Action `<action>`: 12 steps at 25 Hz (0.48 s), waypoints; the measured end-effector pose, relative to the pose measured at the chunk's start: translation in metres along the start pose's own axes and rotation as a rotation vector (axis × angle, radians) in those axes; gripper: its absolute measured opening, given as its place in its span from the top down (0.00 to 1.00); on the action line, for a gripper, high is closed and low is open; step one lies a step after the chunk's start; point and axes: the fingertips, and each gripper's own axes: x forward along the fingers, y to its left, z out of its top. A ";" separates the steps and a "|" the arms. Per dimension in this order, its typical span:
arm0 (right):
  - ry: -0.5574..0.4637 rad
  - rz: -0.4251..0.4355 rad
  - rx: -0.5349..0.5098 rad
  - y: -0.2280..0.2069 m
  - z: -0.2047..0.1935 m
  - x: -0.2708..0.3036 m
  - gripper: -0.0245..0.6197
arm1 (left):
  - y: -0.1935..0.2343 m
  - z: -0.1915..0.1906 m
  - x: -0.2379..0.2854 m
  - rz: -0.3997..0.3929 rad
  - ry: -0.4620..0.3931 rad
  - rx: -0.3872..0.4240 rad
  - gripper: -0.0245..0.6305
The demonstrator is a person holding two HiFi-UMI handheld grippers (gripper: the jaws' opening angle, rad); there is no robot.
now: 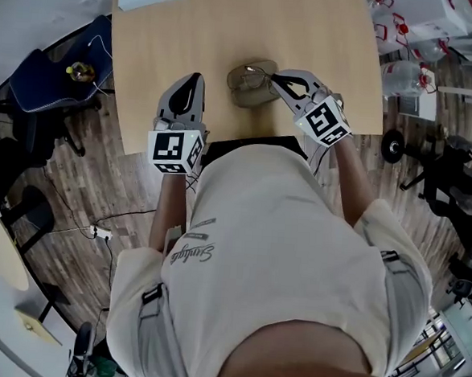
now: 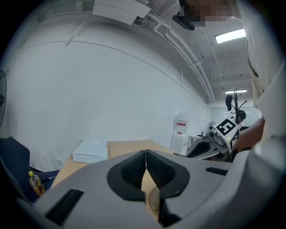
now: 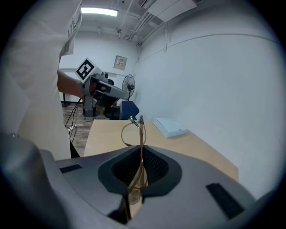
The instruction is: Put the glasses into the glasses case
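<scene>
The right gripper (image 3: 141, 167) is pinching the glasses (image 3: 134, 129), its jaws pressing on the thin gold wire of the frame. The frame is sticking out past the jaw tips, its long axis running roughly along the jaws. In the head view the glasses case (image 1: 251, 92) is sitting just beyond and under those tips, so this gripper is the nearer one. The left gripper (image 2: 145, 167) is hanging off to the case's side, jaws pressed together on nothing. The pale wooden tabletop (image 1: 231, 30) is carrying a white box (image 3: 170, 126) far ahead of the jaws, in a white-walled room.
</scene>
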 end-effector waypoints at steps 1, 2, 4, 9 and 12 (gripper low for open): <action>0.020 0.023 -0.024 0.001 -0.005 0.003 0.94 | -0.002 -0.002 0.000 0.010 0.012 -0.005 0.94; 0.038 0.048 -0.050 0.002 -0.010 0.007 0.94 | -0.004 -0.004 0.001 0.017 0.024 -0.009 0.94; 0.066 0.100 -0.092 0.003 -0.018 0.015 0.94 | -0.005 -0.009 0.002 0.032 0.046 -0.013 0.94; 0.117 0.216 -0.139 0.004 -0.045 0.033 0.94 | -0.006 -0.017 0.016 0.072 0.074 -0.032 0.94; 0.132 0.288 -0.142 0.009 -0.059 0.043 0.94 | -0.007 -0.022 0.024 0.101 0.090 -0.023 0.94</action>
